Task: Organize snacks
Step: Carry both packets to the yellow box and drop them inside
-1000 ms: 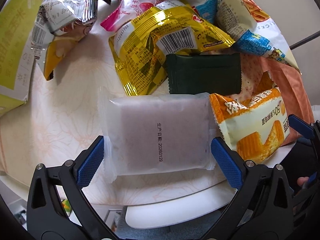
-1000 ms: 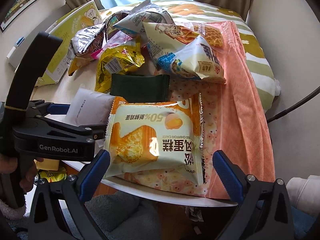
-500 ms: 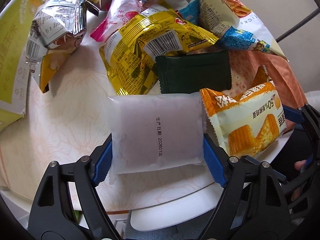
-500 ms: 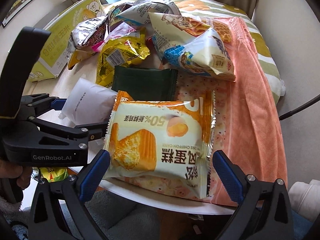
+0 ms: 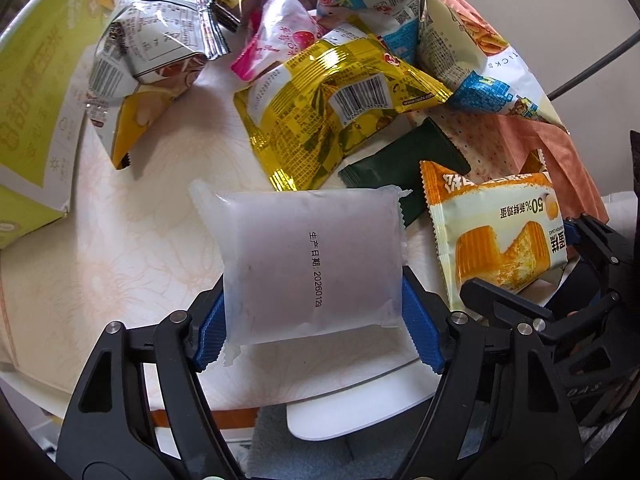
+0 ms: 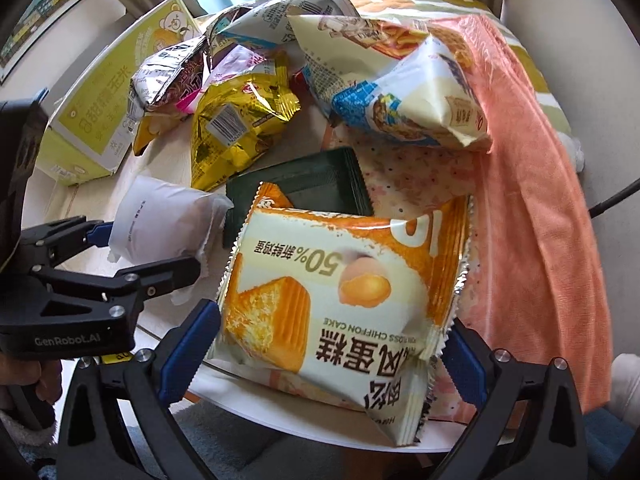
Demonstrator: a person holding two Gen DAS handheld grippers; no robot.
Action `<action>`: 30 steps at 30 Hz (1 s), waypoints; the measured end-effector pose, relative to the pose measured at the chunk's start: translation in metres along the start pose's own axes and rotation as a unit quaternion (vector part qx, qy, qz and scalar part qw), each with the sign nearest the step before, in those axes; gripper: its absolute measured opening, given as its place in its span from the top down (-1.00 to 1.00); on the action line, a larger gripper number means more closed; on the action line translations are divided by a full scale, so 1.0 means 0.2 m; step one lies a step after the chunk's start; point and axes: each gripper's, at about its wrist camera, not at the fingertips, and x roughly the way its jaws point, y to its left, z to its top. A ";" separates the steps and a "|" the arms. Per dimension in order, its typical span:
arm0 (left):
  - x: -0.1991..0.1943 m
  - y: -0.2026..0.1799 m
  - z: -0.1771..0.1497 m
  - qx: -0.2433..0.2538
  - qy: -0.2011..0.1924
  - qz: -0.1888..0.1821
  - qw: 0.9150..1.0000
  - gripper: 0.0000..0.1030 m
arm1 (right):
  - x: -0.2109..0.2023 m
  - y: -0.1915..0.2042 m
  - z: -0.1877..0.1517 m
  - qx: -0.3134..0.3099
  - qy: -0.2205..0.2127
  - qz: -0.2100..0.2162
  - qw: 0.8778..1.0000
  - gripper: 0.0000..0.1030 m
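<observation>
1. Table: one, round, white-edged, pale floral covering. Count on it: eight snack packets, one box, one cloth.
2. Green-yellow box: one, lying flat at 10 o'clock of the table in the right wrist view.
3. Orange cloth: one, draped over the table's 3 o'clock side, running off the edge.
4. White-and-blue chip bag: one, largest packet, at 1 o'clock of the pile, partly on the cloth.
5. Chiffon cake packet: one, orange and cream, at the near rim. The right gripper has its blue pads pressed on both side edges; clamped on it.
6. Gold foil bag: one, barcode up, centre of the pile.
7. Silver-and-yellow bag: one, at 11 o'clock in the left wrist view.
8. Frosted white packet: one, printed date line visible, at 6 o'clock of the pile. The left gripper has just been closing; pads now press both sides, packet gripped, its near edge off the covering.
9. Dark green sachet: one, flat, between gold bag and cake packet, partly beneath both gripped packets.
10. Pink-and-white packet: one, at 12 o'clock behind the gold bag.
11. Far packets: two more, partly hidden; prints unreadable.
12. Room: one framed picture at 10 o'clock, curtains beside a bright window at 12 o'clock.
</observation>
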 end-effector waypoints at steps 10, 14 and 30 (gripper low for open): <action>-0.09 0.10 -0.04 -0.013 -0.008 0.002 1.000 -0.42 | 0.02 -0.02 0.00 0.013 -0.007 0.013 1.000 -0.66; -0.17 0.12 -0.02 -0.021 -0.019 0.002 1.000 -0.42 | -0.02 -0.01 -0.02 0.006 -0.011 0.009 1.000 -0.60; -0.80 0.26 -0.03 -0.086 -0.131 -0.006 0.988 -0.42 | -0.48 0.10 0.09 -0.038 -0.084 0.028 0.995 -0.60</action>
